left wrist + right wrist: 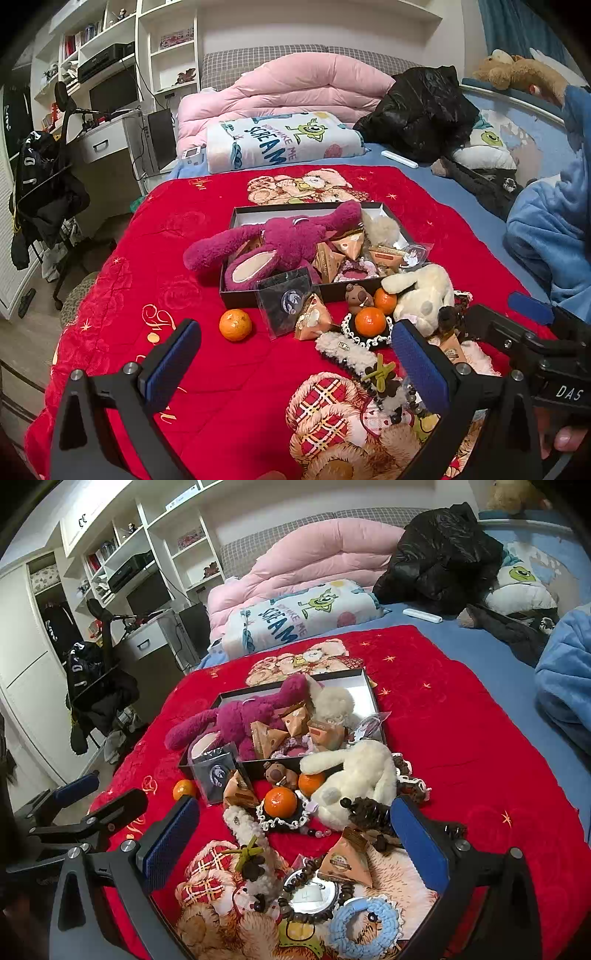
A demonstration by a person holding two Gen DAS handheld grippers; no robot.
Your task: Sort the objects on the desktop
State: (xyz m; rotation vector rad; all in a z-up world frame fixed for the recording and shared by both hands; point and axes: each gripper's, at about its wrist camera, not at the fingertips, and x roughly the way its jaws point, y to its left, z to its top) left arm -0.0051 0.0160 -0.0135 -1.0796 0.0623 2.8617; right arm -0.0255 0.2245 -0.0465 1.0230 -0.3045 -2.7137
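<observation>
Both grippers hover wide open and empty over the red blanket [155, 258] on the bed: the left gripper [295, 362] near the blanket's near edge, the right gripper [295, 838] just beside it.

The things to sort lie in a heap between the grippers and the black box [236, 295], which sits near the blanket's middle and is already crowded by a magenta plush [284, 243].

- The white plush [354, 771] leans on the box's near right corner. It looks soft and light, so I would pinch a limb or the body deeply.
- The three oranges, one apart at left [235, 325], look firm, round and apt to roll. They want a centred grip across the widest part.
- The paper pyramid packets [345, 860] would likely crush, so take them by an edge, gently.
- The bead string [314, 890] and the blue crochet ring [364, 926] are limp. Grasp the rim of the ring.
</observation>
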